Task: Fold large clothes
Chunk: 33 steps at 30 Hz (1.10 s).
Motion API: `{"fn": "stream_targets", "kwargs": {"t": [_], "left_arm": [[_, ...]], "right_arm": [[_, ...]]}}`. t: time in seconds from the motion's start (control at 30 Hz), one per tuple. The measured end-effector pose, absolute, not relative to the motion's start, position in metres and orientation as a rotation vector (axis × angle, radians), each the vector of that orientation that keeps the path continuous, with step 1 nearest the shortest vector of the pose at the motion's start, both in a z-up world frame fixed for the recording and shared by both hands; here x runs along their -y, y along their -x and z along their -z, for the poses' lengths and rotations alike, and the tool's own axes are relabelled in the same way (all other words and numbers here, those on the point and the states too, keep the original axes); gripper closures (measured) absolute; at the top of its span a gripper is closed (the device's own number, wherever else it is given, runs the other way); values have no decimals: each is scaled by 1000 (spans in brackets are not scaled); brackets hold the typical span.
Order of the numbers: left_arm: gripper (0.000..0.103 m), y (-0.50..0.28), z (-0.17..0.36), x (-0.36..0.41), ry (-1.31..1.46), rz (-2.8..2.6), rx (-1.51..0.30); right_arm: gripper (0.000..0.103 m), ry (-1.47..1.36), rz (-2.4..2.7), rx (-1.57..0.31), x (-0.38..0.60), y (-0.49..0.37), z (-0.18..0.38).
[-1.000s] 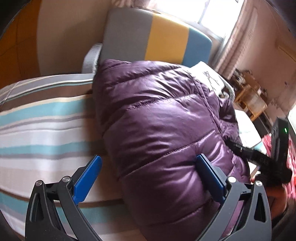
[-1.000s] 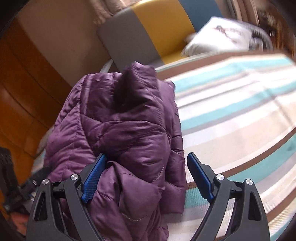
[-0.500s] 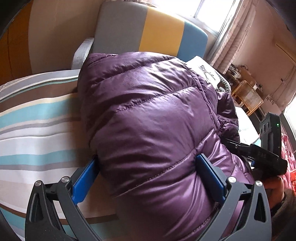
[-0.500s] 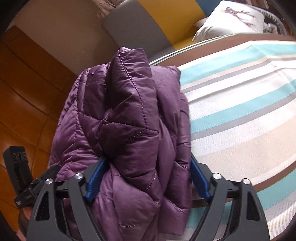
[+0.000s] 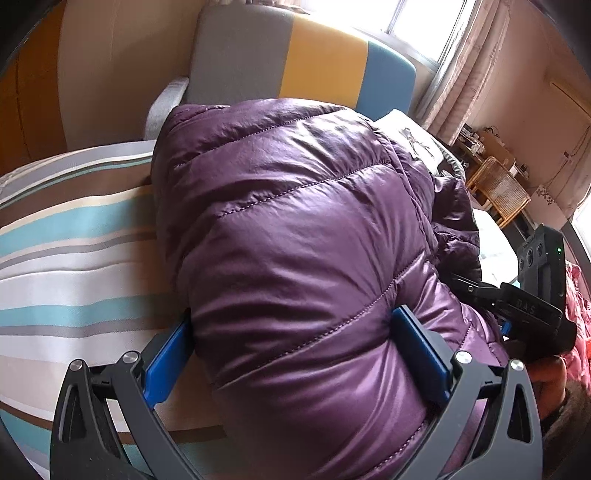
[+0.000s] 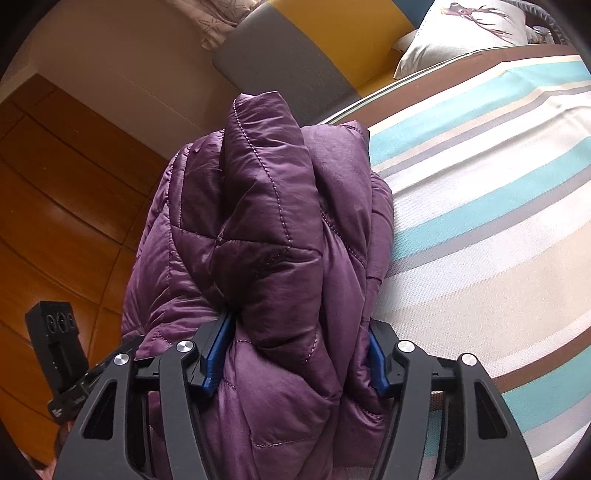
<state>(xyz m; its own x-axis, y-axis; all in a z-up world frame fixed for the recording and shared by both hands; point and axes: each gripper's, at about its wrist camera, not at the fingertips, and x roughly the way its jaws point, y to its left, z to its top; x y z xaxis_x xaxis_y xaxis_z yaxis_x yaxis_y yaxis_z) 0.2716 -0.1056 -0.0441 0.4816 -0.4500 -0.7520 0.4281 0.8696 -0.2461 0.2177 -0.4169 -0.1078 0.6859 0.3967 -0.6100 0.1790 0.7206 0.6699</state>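
A purple quilted puffer jacket (image 5: 295, 240) lies bundled on a bed with a striped cover (image 5: 74, 266). My left gripper (image 5: 295, 354) straddles one end of the bundle, its blue pads pressed against both sides of the thick fabric. My right gripper (image 6: 295, 358) is closed around the other end of the jacket (image 6: 266, 229), squeezing several folded layers between its blue pads. The right gripper's body shows at the right of the left wrist view (image 5: 532, 295), and the left gripper's body at the lower left of the right wrist view (image 6: 59, 350).
A headboard cushion in grey, yellow and blue (image 5: 295, 62) stands behind the bed. A white pillow with a deer print (image 6: 465, 29) lies at the bed's head. A wooden floor (image 6: 55, 206) lies beside the bed. A wicker chair (image 5: 498, 188) and curtains stand far right.
Both grippers moved forward onto the jacket and closed in. The right jaws narrowed clearly and now pinch the bundle; the left pads went from beside the jacket to pressing on it.
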Motion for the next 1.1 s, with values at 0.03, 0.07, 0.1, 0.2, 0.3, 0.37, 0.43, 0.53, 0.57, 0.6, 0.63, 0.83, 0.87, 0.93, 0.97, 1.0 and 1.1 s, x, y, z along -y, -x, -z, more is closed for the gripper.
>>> {"fn": "stream_targets", "kwargs": {"t": [0.03,0.07,0.1,0.2,0.3,0.37,0.43,0.53,0.57,0.6,0.63,0.83,0.87,0.93,0.97,1.0,1.1], "left_arm": [[2,-270,44,107,27,530,-918],[2,-270,44,108,29,528,-916],[2,-270,44,108,32,527,-916],[3,-266,42,111,24,525,-914],[16,-253,36,115,-21,532,-868],[21,-245,32,117,-42,529,-845],[26,-241,28,114,-38,530,-830],[30,-236,23,111,-32,532,-822],[31,-235,22,111,-33,532,-820],[33,-233,19,111,-37,531,-817],[34,-229,16,111,-43,531,-810],[38,-214,-1,107,-61,535,-771],[39,-210,-4,105,-63,536,-761],[39,-204,-9,102,-73,536,-745],[39,-200,-11,97,-76,536,-737],[39,-197,-13,94,-77,535,-731],[39,-190,-20,82,-75,535,-716]], "right_arm": [[44,-781,-137,-824,415,-219,112],[45,-785,-137,-823,414,-218,112],[45,-793,-138,-822,414,-217,113],[53,-771,-138,-803,407,-204,107],[61,-723,-129,-780,401,-197,98],[65,-706,-132,-756,397,-192,93],[68,-704,-139,-736,394,-186,90],[70,-706,-152,-712,389,-175,83],[70,-700,-155,-707,388,-174,81],[71,-693,-157,-702,386,-171,79],[71,-690,-160,-696,384,-168,76],[72,-720,-187,-658,374,-147,74],[72,-726,-192,-654,375,-144,75],[72,-741,-202,-645,370,-137,75],[72,-747,-205,-642,368,-135,75],[72,-753,-209,-638,366,-131,75],[72,-764,-224,-620,354,-121,69]]}}
